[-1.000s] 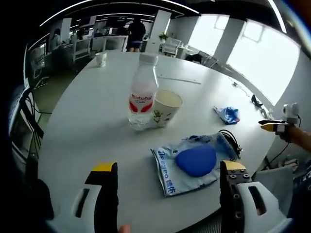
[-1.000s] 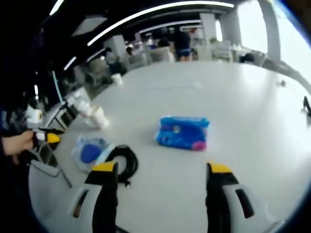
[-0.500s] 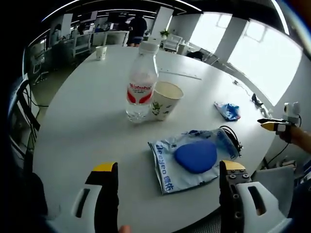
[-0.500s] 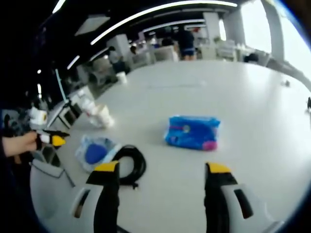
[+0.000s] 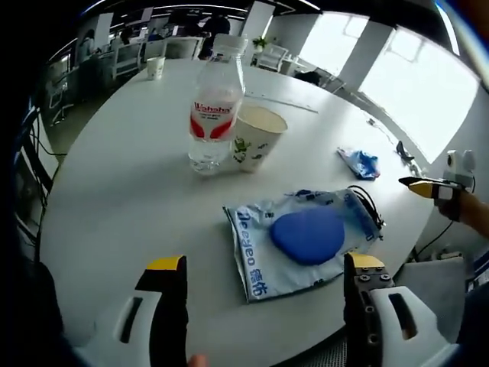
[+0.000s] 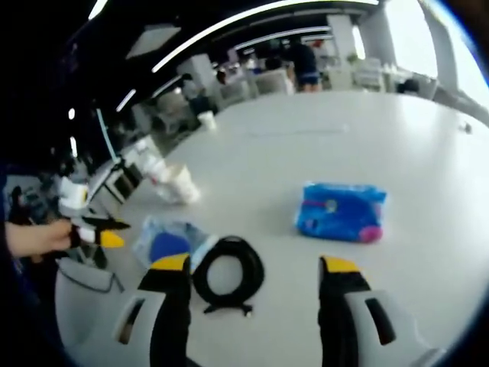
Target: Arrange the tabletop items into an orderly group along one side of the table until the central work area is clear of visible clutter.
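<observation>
The blue-printed pouch lies just ahead of my left gripper, fingers apart and empty. I'd pinch its near edge. The black cable coil sits between my right gripper fingers, also apart, on the counter.

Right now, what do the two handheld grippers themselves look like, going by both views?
Both match. The left gripper has two black jaws capped with yellow tips, set on white moulded bases with dark oval slots; screw heads show on one jaw. The right gripper has the same black jaws, yellow tips and slotted white bases. Seen from the side in the other view, each ends in a yellow tip under a white lens box.
</observation>
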`<state>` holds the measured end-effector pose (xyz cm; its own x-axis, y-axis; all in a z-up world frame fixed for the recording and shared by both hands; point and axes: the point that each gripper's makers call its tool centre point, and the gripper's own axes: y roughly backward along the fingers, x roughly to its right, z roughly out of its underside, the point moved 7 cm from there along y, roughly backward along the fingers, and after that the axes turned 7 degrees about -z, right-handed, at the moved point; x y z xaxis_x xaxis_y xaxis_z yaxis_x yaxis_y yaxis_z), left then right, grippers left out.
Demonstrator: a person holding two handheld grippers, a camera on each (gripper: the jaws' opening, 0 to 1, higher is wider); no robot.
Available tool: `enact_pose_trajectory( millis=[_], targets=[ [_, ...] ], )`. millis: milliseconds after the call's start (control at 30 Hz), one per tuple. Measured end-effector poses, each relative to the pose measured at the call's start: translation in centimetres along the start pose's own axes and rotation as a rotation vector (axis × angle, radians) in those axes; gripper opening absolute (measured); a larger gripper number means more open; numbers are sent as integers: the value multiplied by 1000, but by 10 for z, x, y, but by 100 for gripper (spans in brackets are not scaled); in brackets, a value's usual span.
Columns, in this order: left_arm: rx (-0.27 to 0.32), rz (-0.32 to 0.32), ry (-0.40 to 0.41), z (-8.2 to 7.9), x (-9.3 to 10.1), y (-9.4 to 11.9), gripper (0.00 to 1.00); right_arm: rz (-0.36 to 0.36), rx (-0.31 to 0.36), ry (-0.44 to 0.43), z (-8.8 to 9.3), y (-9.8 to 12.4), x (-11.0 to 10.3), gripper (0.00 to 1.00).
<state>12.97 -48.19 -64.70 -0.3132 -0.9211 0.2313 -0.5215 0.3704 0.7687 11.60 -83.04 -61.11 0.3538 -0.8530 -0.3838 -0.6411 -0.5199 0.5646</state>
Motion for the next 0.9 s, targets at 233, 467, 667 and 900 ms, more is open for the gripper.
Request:
enact_pose_trajectory(
  millis=[233,467,667,900],
  targets=[
    [-34,-4,-2,10,-1,-9,82,-72,-62,49,4,-25,-20,60],
    [-49,0,18,14,0,-15,81,-139,-93,57,10,-49,-41,57],
    [-51,4,25,15,3,-17,80,-168,-115,58,17,-59,-52,55],
    [-51,-1,35,16,2,-20,78,-189,-152,55,26,-71,-59,50]
  ],
)
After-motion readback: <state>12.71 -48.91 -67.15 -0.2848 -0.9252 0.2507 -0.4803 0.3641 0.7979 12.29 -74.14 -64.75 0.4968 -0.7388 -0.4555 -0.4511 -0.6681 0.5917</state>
